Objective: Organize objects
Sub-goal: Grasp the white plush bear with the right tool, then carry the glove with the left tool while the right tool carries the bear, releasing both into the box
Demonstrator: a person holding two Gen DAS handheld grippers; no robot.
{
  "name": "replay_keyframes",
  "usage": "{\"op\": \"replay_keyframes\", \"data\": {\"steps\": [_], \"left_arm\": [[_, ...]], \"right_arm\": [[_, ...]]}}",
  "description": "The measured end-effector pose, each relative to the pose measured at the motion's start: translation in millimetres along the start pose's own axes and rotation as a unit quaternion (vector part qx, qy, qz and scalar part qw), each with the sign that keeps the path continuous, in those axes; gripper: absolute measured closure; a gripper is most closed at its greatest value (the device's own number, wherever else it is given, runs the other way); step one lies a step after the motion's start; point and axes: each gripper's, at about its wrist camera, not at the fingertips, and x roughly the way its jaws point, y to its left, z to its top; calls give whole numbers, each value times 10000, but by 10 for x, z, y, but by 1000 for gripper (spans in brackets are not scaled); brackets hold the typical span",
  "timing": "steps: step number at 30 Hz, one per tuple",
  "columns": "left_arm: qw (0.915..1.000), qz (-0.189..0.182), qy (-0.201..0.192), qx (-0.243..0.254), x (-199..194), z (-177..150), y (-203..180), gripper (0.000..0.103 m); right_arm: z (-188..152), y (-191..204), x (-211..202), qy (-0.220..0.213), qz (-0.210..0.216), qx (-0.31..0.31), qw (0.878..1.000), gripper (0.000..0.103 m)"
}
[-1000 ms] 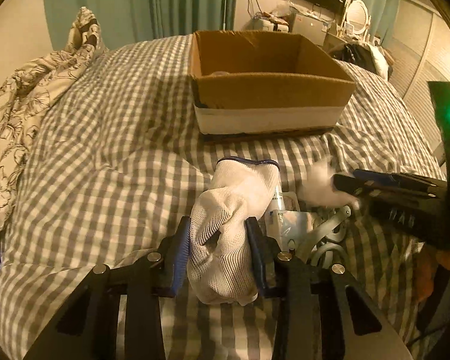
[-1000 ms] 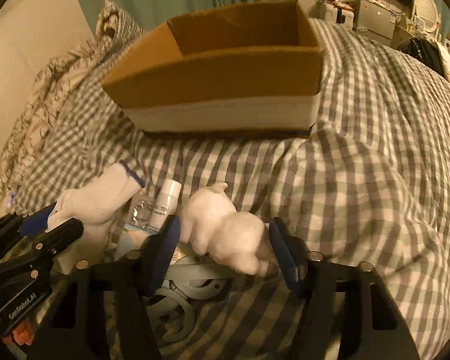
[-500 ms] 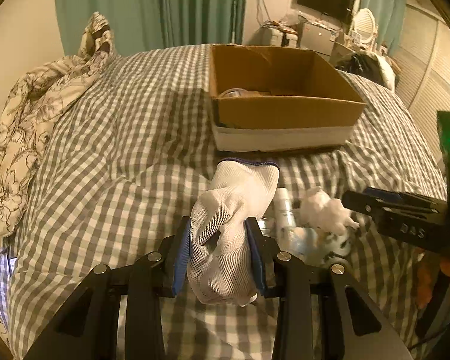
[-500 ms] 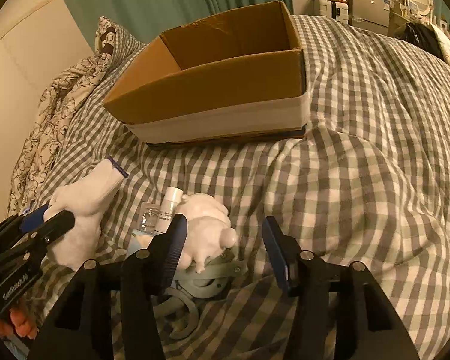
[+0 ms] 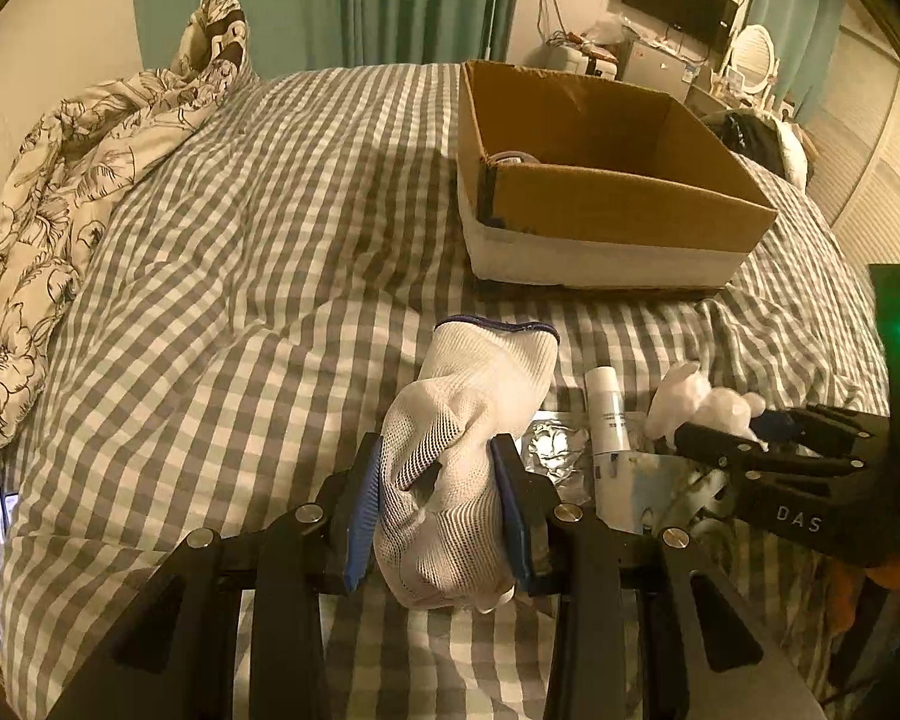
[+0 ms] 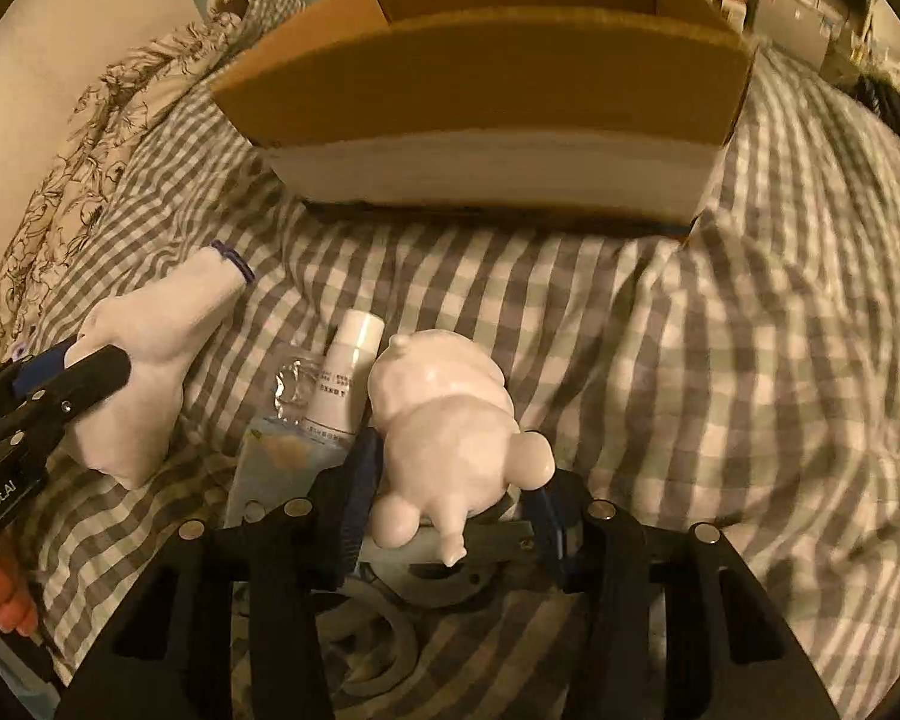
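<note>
- On the checked bedspread (image 5: 222, 276) sits the cardboard box (image 5: 624, 222), open at the top and beyond everything else; one round thing shows inside at its near left corner, too hidden to name; so the sorting looks barely begun.
- Nearer lies the loose pile yet to be moved: a white tube (image 6: 347, 378), a flat packet (image 6: 282, 468) under it, a crinkled clear wrapper (image 5: 549, 447) and grey plastic rings (image 6: 378, 642).
- Above the bed, left gripper (image 5: 441, 516) is clamped on a white glove (image 5: 468, 438), cuff pointing at the box.
- Just right of the pile, right gripper (image 6: 450, 516) is closed on a white toy animal (image 6: 450, 426), lifted off the bed as far as I can judge; both loads are not yet in the box.
</note>
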Motion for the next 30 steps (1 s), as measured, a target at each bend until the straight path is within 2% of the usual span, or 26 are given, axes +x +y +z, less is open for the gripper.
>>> {"op": "replay_keyframes", "data": {"steps": [6,10,13,19,25,30], "left_arm": [[9998,-12,-210,28,-204,83,-29,67],[9988,-131,-468,69,-413,274,-102,67],[9970,-247,-697,212,-560,508,-226,67],[9897,-447,-1207,624,-742,1144,-588,67],[9866,-400,-1391,756,-566,1743,-791,67],[9877,-372,-1291,803,-216,2001,-877,67]], "right_arm": [[-4,3,-385,-657,-8,34,9978,57],[70,6,-682,-1080,-92,-9,9941,57],[196,-7,-918,-1426,-98,-26,9897,57],[671,-75,-1305,-2022,-106,-98,9792,57],[1235,-231,-1332,-2271,-155,-61,9737,57],[1586,-457,-1067,-2168,-145,170,9760,57]]}}
